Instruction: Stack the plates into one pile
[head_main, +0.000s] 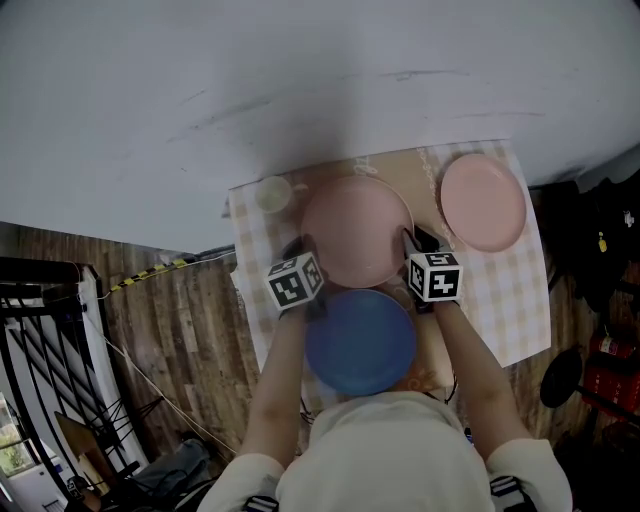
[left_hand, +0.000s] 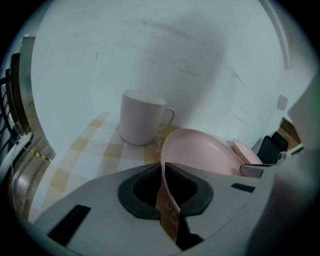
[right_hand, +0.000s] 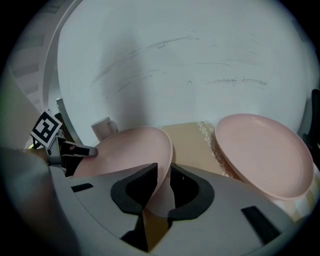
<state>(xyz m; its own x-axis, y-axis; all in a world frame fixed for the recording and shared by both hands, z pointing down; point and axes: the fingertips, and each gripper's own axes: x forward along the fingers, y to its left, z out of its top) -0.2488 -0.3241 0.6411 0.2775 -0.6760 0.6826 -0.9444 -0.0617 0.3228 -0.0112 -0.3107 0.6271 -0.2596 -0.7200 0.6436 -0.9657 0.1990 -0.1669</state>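
- Your middle pink plate (head_main: 357, 230) lies between the mug (head_main: 272, 193) and the other pink plate (head_main: 483, 202), both near; the blue plate (head_main: 360, 340) sits just beside its near edge.
- Your left gripper (left_hand: 163, 172) is clenched on its left rim, your right gripper (right_hand: 162, 175) on its right rim.

The small surface (head_main: 522, 322) was covered by a beige-and-white checked cloth (head_main: 250, 238). A pink plate (head_main: 355, 225) was at its centre, with a pale mug (head_main: 272, 193) at ten o'clock and a second pink plate (head_main: 483, 202) at two o'clock. A blue plate (head_main: 360, 340) lay at six o'clock, just beside the centre one.
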